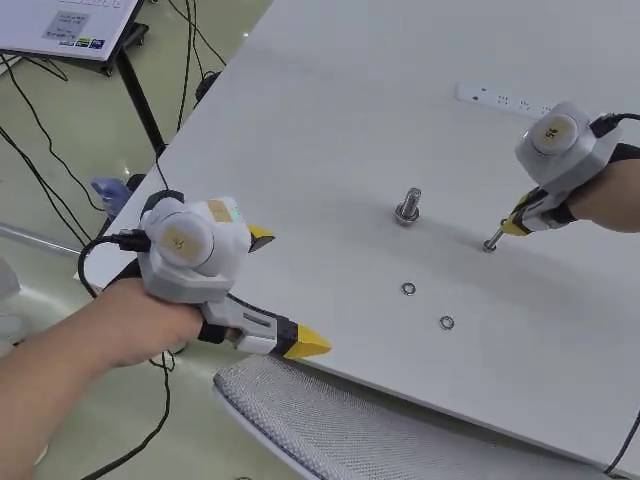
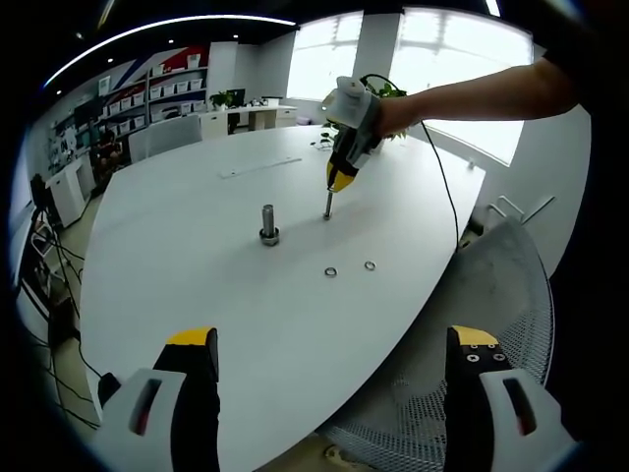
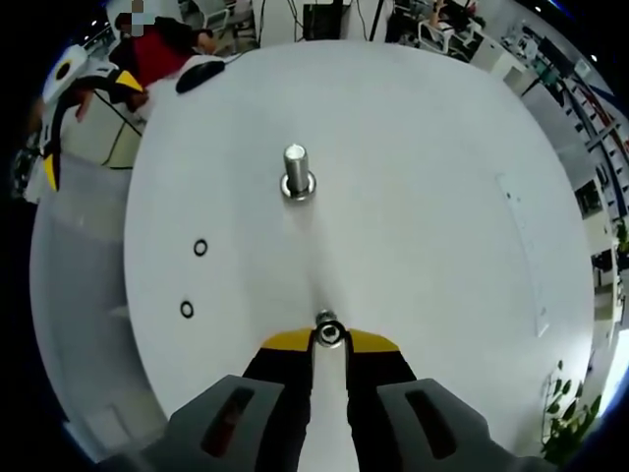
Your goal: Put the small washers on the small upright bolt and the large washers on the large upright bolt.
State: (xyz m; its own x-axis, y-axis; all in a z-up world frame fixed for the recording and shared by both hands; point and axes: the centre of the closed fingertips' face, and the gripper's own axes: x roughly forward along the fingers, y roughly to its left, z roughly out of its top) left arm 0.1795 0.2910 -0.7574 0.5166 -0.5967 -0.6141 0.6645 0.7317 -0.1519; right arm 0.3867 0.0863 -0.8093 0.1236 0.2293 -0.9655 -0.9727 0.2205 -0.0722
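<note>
Small bolt (image 1: 492, 240), near the large bolt (image 1: 407, 206), is pinched at its top by our right hand-held gripper (image 3: 329, 342); our left hand-held gripper (image 2: 332, 339) gapes wide.

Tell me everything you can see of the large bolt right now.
The large bolt is silvery metal, a thick shank standing upright on the white table. A wider ringed collar sits at its base; head or washers, I cannot tell. Nothing grips it. It stands apart from the small bolt and from two loose washers.
</note>
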